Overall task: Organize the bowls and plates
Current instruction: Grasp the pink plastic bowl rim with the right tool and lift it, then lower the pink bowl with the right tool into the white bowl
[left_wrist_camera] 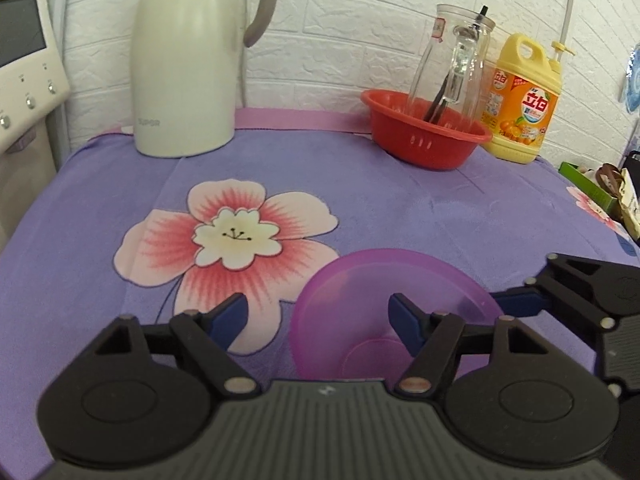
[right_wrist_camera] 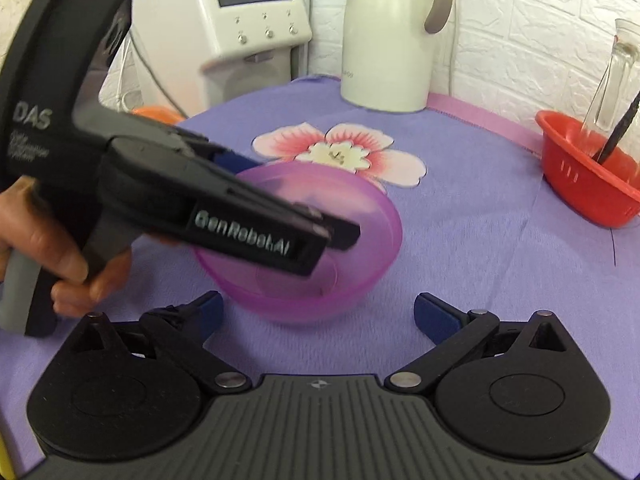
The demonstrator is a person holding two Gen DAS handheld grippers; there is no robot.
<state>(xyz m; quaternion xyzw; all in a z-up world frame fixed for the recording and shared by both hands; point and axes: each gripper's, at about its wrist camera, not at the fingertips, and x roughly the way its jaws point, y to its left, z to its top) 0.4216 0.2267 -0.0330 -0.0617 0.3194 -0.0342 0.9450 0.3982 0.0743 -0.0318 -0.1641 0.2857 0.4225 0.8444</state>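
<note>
A translucent purple bowl (left_wrist_camera: 360,292) (right_wrist_camera: 372,216) sits upright on the purple flowered cloth (left_wrist_camera: 120,184). My left gripper (left_wrist_camera: 318,314) (right_wrist_camera: 294,198) straddles the bowl's left wall, one blue pad inside the bowl and the other outside it. Neither pad presses on the wall, so it stands open. In the right wrist view a hand holds it from the left. My right gripper (right_wrist_camera: 320,310) is open wide just in front of the bowl's near side, touching nothing. One of its blue fingertips (left_wrist_camera: 520,302) shows by the bowl's right rim.
At the back stand a white thermos jug (left_wrist_camera: 184,60), a red basket (left_wrist_camera: 424,136) holding a glass bottle (left_wrist_camera: 452,60), and a yellow detergent bottle (left_wrist_camera: 520,96). A white appliance (left_wrist_camera: 24,60) is at the left, a green box (left_wrist_camera: 588,188) at the right edge.
</note>
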